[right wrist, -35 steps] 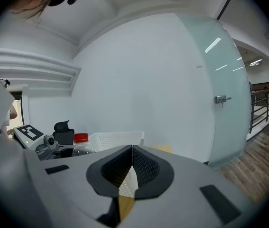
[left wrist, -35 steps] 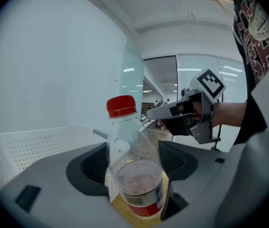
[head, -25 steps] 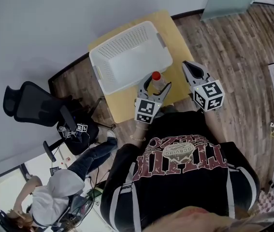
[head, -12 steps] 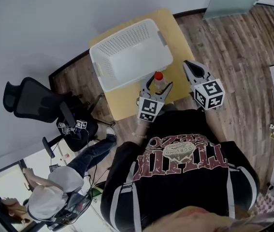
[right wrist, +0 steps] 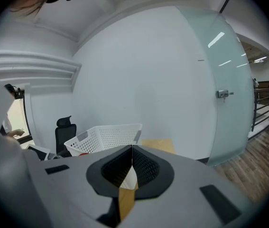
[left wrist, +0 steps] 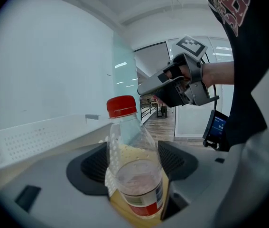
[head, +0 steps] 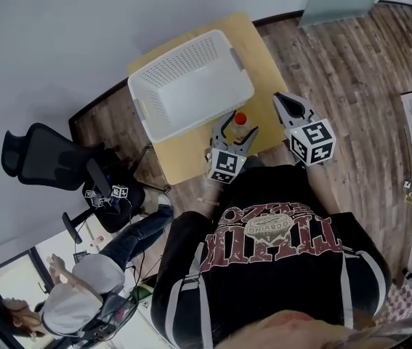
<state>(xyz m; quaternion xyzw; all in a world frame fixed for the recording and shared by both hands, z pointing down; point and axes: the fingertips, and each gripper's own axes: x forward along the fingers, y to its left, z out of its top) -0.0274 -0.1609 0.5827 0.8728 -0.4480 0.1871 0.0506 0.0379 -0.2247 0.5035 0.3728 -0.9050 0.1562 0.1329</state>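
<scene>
- Table (head: 267, 71): light wood top, carrying the basket.
- Basket (head: 190, 84): white, perforated, nothing visible inside. It lies at 11 o'clock from the bottle in the head view, just beside it.
- Left gripper (head: 235, 132): jaws clamped on the lower body of the bottle, one pad at 9 o'clock and one at 3 o'clock of it. This gripper is the nearer of the two.
- Right gripper (right wrist: 132, 151): jaws pressed together with nothing between them. It sits at 3 o'clock from the bottle in the head view, near but apart.
- Bottle (left wrist: 133, 165): clear plastic, over the table's near edge. Its long axis is upright, with the neck toward 12 o'clock in the left gripper view. Cannot tell whether its base rests on the table.
- Cap (left wrist: 121, 106): red, screwed on.
- Label (left wrist: 146, 201): red and white band low on the bottle. The print is too small to read, so no brand can be made out.
</scene>
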